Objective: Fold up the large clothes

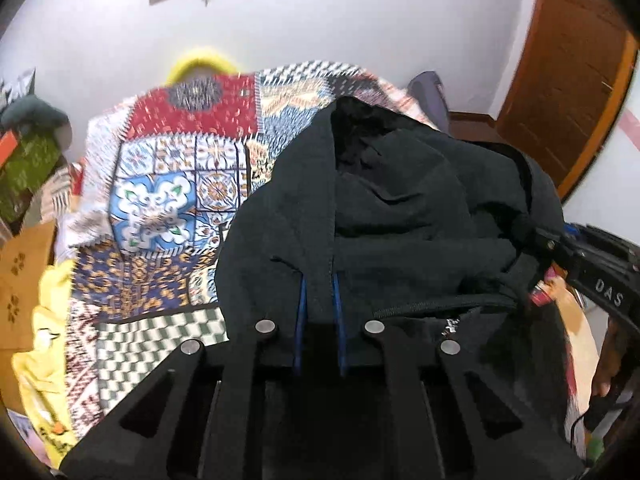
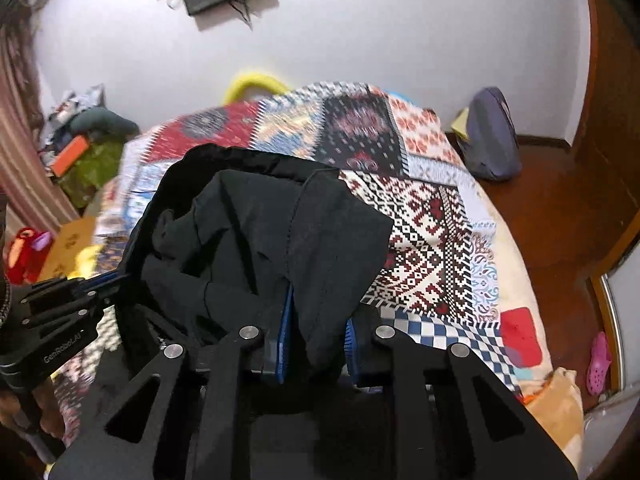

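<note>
A black jacket [image 1: 400, 208] hangs bunched above a bed with a patchwork quilt [image 1: 168, 184]. My left gripper [image 1: 319, 280] is shut on a fold of the jacket's edge, which runs between its blue pads. My right gripper [image 2: 316, 320] is shut on another fold of the black jacket [image 2: 260, 232]; cloth hangs down between its blue pads. The right gripper also shows at the right edge of the left wrist view [image 1: 560, 250], and the left gripper at the left edge of the right wrist view [image 2: 96, 284], each holding the jacket. A zipper [image 1: 448, 304] shows low on the jacket.
The patchwork quilt [image 2: 420, 240] covers the bed. A purple backpack [image 2: 494, 136] leans on the white wall by a wooden door [image 1: 572, 80]. A yellow toy [image 1: 44, 320] and cardboard boxes [image 1: 20, 264] lie left of the bed. A pink shoe [image 2: 598, 364] lies on the floor.
</note>
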